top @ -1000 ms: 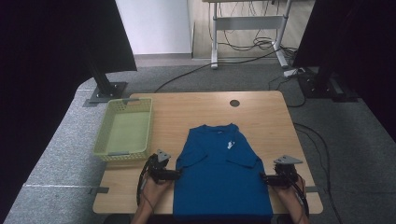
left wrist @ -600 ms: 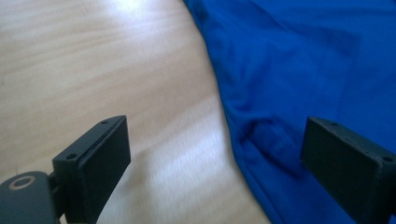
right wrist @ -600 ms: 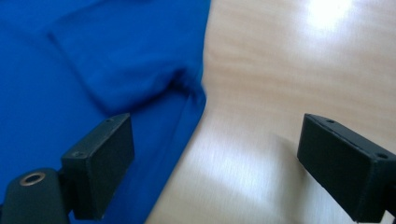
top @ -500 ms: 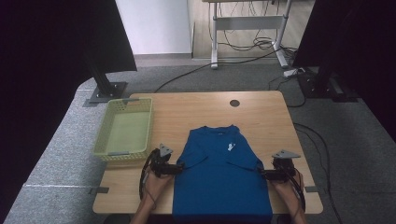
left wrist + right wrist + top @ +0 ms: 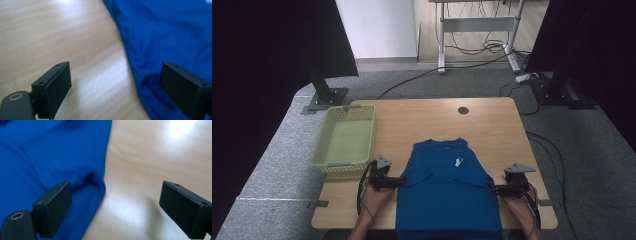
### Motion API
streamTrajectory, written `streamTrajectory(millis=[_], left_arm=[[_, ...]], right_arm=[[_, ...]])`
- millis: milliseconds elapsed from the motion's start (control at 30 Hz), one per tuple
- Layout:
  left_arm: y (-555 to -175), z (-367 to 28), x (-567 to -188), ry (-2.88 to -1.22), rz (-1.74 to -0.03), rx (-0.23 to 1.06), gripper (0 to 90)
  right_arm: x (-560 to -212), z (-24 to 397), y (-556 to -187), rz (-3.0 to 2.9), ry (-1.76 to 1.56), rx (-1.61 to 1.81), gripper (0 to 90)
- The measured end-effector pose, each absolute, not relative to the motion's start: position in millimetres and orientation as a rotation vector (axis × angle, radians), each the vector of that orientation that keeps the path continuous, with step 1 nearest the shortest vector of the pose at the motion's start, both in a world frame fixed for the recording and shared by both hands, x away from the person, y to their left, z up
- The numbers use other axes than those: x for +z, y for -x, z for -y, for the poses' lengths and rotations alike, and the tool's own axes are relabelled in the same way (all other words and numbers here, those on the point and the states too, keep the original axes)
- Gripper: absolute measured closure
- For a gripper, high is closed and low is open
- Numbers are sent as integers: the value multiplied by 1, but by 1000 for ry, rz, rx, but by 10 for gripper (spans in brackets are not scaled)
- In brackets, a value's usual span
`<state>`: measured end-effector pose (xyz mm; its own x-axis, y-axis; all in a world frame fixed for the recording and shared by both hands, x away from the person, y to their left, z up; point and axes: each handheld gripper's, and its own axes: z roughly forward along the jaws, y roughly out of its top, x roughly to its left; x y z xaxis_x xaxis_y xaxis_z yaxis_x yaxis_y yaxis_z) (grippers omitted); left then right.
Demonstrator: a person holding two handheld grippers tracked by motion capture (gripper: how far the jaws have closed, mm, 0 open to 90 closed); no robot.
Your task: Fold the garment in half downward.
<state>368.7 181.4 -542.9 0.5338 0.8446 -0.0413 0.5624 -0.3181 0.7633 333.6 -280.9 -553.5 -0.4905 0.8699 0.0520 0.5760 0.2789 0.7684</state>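
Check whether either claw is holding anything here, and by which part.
Nothing is held. The left claw and right claw stand open at either side edge of the blue cotton polo shirt, pads clear of the cloth.

My forearms come in from the near edge, one on each side, hands low and level. My left hand (image 5: 373, 194) wraps the left gripper (image 5: 401, 182), which points inward to my right; its grey three-cornered plate sits on top and its cable loops back beside my wrist. Its jaws stand wide apart, though they have just been closing a little, with nothing pressed between the pads. My right hand (image 5: 518, 200) holds the right gripper (image 5: 491, 188) pointing inward to my left, plate on top, jaws spread wide and gripping nothing.
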Motion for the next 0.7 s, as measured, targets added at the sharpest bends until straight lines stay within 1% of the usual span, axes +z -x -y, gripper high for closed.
streamTrajectory(millis=[67,100,133,233,267,300,367,500,533,567,600,633,667,700], left_arm=[[-369,-181,-543,-2019,-1138,477,106],[-376,-177,-543,-2023,-1145,488,106],[-378,-176,-544,-2026,-1148,490,106],[-378,-176,-544,-2026,-1148,490,106],[-386,-167,-555,-2078,-1170,517,106],[-385,-166,-555,-2071,-1163,523,94],[-385,-166,-555,-2071,-1163,523,101],[-381,-167,-555,-2078,-1165,526,101],[-373,-169,-555,-2079,-1158,523,101],[-373,-169,-555,-2079,-1158,523,101],[-366,-169,-556,-2082,-1150,520,101],[-366,-169,-556,-2082,-1150,520,101],[-366,-169,-556,-2082,-1150,520,101],[-358,-170,-554,-2105,-1130,508,101]], right_arm=[[-552,279,-336,-2175,-1302,1070,102],[-552,279,-336,-2175,-1302,1070,101],[-551,274,-346,-2166,-1300,1076,95],[-551,272,-350,-2160,-1305,1079,95],[-551,272,-350,-2160,-1305,1079,95],[-556,262,-363,-2184,-1314,1017,97],[-558,261,-364,-2195,-1318,997,97],[-562,263,-360,-2193,-1323,996,94],[-562,263,-360,-2193,-1323,996,94],[-562,263,-360,-2193,-1323,996,94],[-562,265,-348,-2199,-1313,1001,103],[-562,265,-348,-2199,-1313,1001,103],[-562,266,-341,-2207,-1304,1003,103],[-562,266,-341,-2207,-1304,1003,103]])
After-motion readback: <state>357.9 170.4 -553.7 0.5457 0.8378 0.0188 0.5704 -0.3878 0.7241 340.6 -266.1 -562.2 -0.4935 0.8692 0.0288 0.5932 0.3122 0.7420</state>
